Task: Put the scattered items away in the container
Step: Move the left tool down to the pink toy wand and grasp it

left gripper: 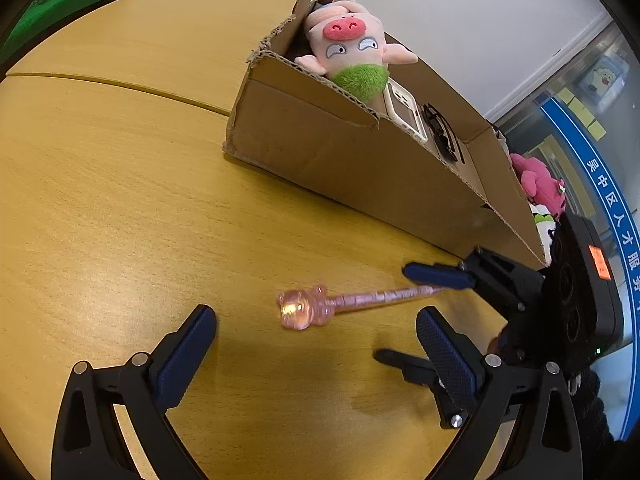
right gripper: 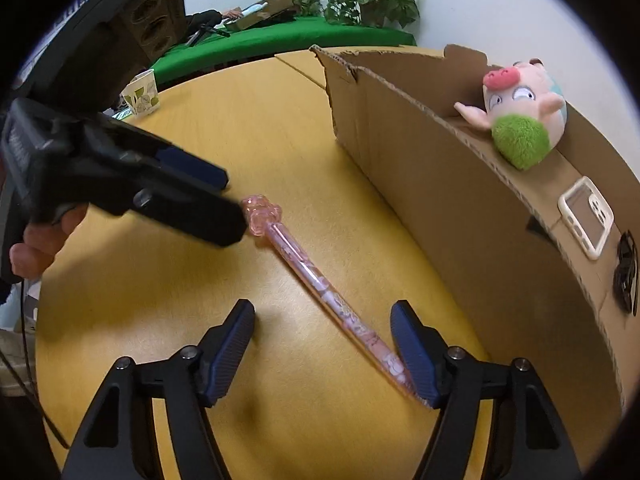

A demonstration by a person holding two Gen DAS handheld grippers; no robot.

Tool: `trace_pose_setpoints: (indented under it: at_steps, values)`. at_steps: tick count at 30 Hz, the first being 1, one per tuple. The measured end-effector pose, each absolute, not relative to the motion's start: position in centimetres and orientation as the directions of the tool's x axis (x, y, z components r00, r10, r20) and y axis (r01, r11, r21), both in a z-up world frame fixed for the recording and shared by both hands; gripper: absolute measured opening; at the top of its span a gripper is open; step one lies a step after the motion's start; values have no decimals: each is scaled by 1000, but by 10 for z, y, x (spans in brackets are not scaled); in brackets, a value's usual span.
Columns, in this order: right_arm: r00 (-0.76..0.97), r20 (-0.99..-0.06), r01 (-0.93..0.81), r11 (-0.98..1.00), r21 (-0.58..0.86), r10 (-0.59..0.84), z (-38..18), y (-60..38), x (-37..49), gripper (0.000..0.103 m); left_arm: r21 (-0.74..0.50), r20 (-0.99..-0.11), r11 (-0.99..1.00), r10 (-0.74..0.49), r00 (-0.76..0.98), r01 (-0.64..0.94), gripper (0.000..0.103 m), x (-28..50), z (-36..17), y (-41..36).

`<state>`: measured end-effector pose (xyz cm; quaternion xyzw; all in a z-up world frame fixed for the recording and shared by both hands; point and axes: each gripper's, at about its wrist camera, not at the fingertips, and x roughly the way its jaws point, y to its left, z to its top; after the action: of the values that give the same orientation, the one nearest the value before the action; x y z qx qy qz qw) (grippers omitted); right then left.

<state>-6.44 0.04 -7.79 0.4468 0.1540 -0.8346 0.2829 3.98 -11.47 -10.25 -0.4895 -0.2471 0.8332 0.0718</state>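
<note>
Flanking the pink pen [right gripper: 320, 280] — both tongs [right gripper: 322, 346] [left gripper: 316, 340] unclenched; paper cup [right gripper: 142, 92] only in right view.

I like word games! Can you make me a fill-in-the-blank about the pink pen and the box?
The pink pen lies on the ____ table.
The plush pig sits in the cardboard ____.
The pig's tuft is ____.
Both the left gripper and the right gripper are ____.

Missing words: wooden; box; green; open
</note>
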Motion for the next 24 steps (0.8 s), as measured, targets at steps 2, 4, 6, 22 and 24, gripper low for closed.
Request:
trace_pose_setpoints:
  at_steps: [2,4,6,22,24]
  values:
    - [-440,-839,592,-806,-2,-321,-77,3,-55,68,-479,-782,-869,358,-510,125,101,39,-102,-114]
    - [-446,-845,567,-823,-11,-295,-76,4,-39,65,-472,-786,-872,351,-510,128,102,38,-102,-113]
    - [-453,-849,539,-842,-17,-272,-74,4,-23,57,-467,-788,-875,343,-511,132,102,35,-102,-112]
    - [-493,-845,327,-944,38,-205,-71,-29,30,24,-481,-804,-869,385,-452,116,80,15,-101,-74]
    - [-502,-844,291,-956,41,-190,-71,-31,29,24,-494,-801,-862,397,-448,118,72,13,-102,-72]
